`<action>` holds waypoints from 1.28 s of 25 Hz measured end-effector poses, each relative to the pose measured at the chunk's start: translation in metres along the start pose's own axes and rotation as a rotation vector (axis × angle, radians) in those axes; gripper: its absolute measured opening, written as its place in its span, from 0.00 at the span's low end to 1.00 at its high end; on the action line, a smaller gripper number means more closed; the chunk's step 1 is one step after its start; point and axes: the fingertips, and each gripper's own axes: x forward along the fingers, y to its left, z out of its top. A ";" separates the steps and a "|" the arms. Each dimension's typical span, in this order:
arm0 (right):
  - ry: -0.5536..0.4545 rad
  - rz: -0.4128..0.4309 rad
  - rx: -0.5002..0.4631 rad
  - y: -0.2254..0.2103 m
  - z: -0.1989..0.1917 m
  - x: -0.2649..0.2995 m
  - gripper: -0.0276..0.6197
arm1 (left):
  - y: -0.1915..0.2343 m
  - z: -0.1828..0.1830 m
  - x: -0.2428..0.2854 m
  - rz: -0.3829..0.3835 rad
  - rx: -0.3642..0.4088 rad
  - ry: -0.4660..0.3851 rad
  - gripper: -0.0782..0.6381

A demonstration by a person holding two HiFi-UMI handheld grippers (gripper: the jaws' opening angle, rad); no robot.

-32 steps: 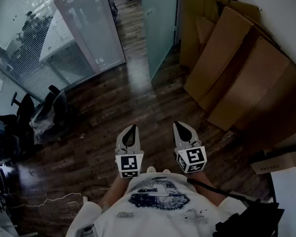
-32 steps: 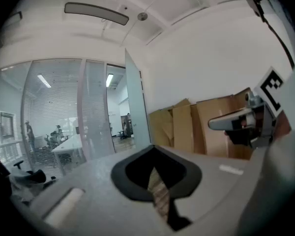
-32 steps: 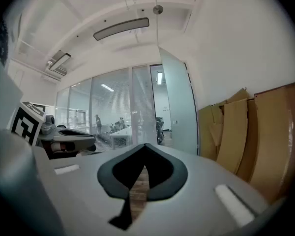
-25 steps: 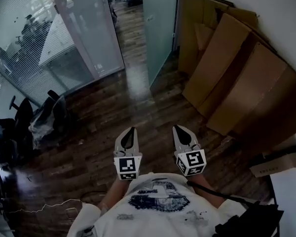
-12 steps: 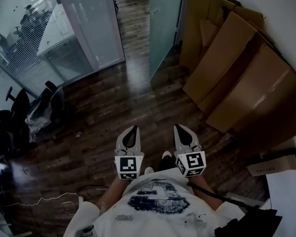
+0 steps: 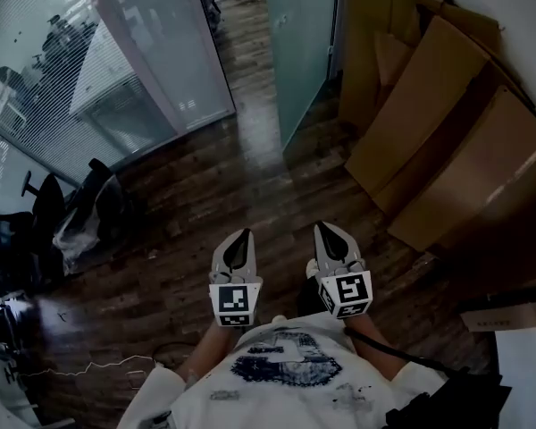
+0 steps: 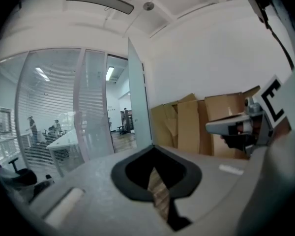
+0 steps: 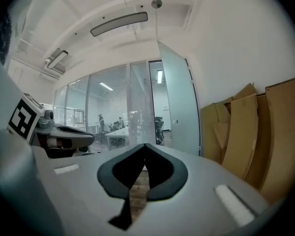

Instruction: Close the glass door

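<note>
Frosted glass door standing open, beyond dark wood floor.
Left of door, glass partition with blinds; well short of door, left gripper and right gripper, jaws of both pressed together on nothing; right of door, leaning cardboard sheets.

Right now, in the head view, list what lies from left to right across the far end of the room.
Glass wall with blinds → open doorway → glass door, standing ajar → flattened cardboard boxes.
</note>
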 end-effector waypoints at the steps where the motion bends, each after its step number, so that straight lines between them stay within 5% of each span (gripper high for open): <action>1: -0.001 0.003 0.001 -0.010 0.003 0.010 0.05 | -0.001 0.005 0.014 -0.001 0.007 0.001 0.11; 15: 0.008 0.067 0.016 -0.146 0.029 0.105 0.05 | -0.024 0.060 0.171 0.053 0.037 0.002 0.11; 32: 0.071 0.091 0.034 -0.182 0.009 0.166 0.05 | -0.007 0.045 0.238 0.075 0.002 0.046 0.11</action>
